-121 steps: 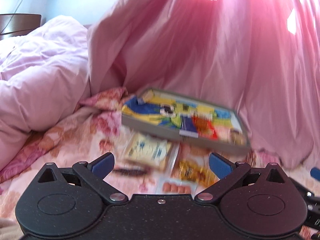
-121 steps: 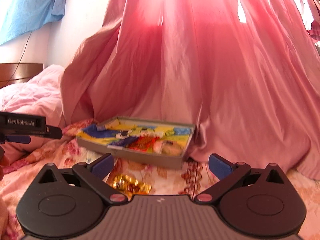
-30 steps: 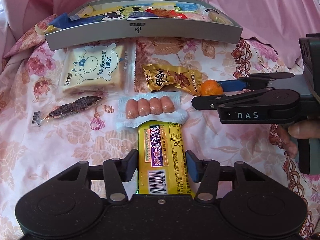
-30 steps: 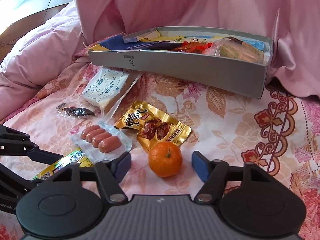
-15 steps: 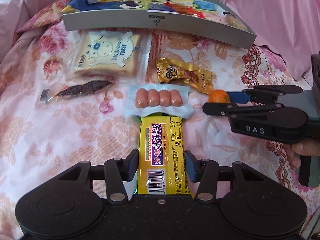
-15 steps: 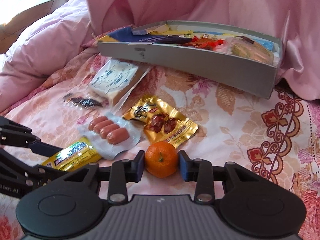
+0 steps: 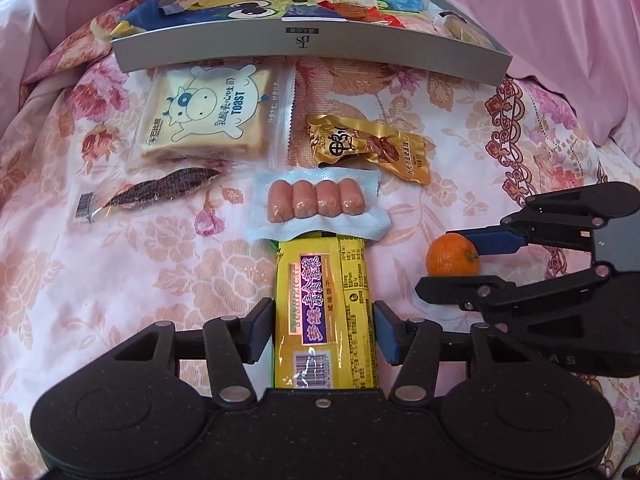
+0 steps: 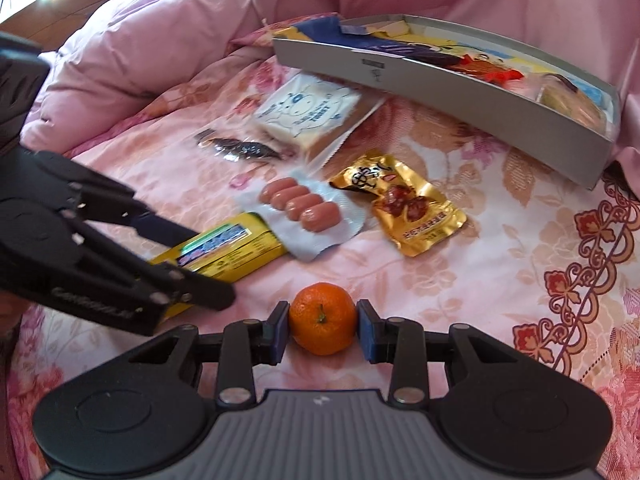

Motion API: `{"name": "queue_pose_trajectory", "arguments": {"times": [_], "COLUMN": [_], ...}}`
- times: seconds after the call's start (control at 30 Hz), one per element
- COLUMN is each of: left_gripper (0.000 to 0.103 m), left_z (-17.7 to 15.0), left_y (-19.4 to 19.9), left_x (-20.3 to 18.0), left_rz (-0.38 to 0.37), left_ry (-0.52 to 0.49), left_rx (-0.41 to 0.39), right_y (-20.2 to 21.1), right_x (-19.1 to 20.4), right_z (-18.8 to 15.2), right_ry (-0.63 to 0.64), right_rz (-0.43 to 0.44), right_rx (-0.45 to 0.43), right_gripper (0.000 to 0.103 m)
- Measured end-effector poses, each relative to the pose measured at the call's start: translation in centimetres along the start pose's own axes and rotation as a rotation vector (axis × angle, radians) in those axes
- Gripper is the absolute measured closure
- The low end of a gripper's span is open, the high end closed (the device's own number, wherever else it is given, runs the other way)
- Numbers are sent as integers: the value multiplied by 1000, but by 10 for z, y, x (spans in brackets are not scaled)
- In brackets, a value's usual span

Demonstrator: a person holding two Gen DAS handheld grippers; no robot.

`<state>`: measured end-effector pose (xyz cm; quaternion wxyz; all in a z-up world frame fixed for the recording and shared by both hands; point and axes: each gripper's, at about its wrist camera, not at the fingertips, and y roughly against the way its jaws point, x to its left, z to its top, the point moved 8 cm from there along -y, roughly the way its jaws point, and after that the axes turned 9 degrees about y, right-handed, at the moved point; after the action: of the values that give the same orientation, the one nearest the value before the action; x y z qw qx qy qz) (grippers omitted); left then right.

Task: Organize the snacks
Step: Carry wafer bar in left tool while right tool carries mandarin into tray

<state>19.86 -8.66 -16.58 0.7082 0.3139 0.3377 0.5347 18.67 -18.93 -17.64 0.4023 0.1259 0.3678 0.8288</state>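
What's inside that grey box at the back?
The grey box holds colourful snack packets, blue, yellow and red. Its front wall and their overlap hide whatever lies beneath.

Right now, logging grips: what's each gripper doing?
Left gripper: jaws opening around the yellow biscuit packet.
Right gripper: shut on the small orange mandarin.
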Motion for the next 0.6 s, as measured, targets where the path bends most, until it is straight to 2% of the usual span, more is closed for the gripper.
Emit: {"name": "queue_pose_trajectory", "arguments": {"times": [0.1, 0.6], "left_gripper": [53, 53], "left_z": [1, -9], "left_y": [0, 26], "left_x": [0, 9], "left_rz": [-2, 35], "left_ry": [8, 105], "left_rx": [-3, 36], "right_y": [1, 8], "right_x": [1, 14], "right_z": [0, 2], "right_ry": [11, 98], "right_rz": [-3, -42], "right_rx": [3, -4], "right_gripper": [64, 64]}}
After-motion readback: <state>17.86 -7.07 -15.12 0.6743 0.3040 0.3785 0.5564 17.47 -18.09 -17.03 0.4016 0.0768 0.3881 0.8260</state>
